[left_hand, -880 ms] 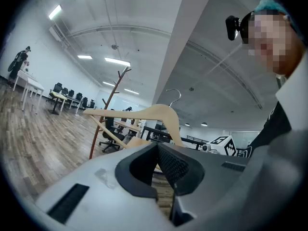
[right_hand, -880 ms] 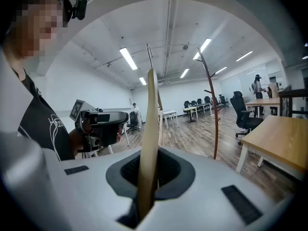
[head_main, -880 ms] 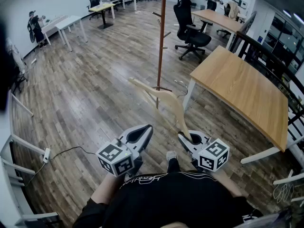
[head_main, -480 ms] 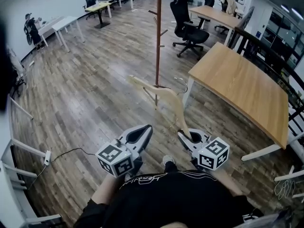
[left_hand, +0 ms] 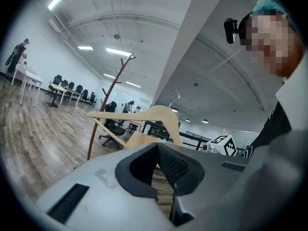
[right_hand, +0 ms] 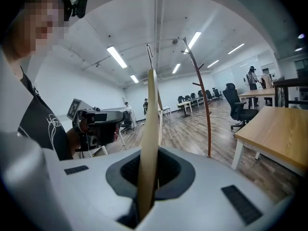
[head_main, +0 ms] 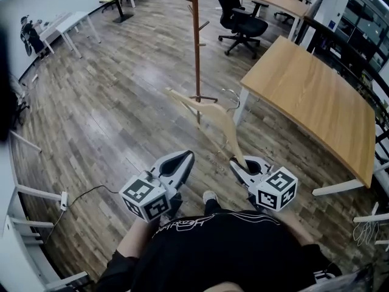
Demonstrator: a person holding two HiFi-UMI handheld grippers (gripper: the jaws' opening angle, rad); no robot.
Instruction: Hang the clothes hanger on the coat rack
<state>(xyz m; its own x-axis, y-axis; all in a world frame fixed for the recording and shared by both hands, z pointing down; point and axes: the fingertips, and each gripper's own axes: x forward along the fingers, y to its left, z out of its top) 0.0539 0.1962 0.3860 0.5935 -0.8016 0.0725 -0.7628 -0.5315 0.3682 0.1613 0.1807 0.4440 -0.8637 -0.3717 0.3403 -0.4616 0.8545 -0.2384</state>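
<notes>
Item: pale wooden clothes hanger with wire hook (head_main: pixel 216 115), mid-frame, one arm end clenched in right tongs (head_main: pixel 239 162).
Left tongs (head_main: pixel 184 157): closed, empty.
Step, as judged: transport to tall brown wooden coat rack (head_main: pixel 196 41), upper centre, well apart.
Next: approach the rack and lift the hook over a peg.

Left gripper (head_main: pixel 183 157): light grey moulded shell, rounded dark-grey jaw lining, ribbed black pad (left_hand: pixel 175 166), dark rectangular slot (left_hand: pixel 67 203) set in the casing. Right gripper (head_main: pixel 238 163): same grey shell and dark lining, matching slots (right_hand: pixel 243 203). White cube (head_main: pixel 146 198) with black square markers at the rear of the left unit; identical cube (head_main: pixel 277 189) on the right. Worn: black short-sleeved T-shirt (head_main: pixel 225 248) with white chest print (head_main: pixel 182 225), light shoe (head_main: pixel 209 196), black camera (left_hand: pixel 231 28) mounted at the head.
</notes>
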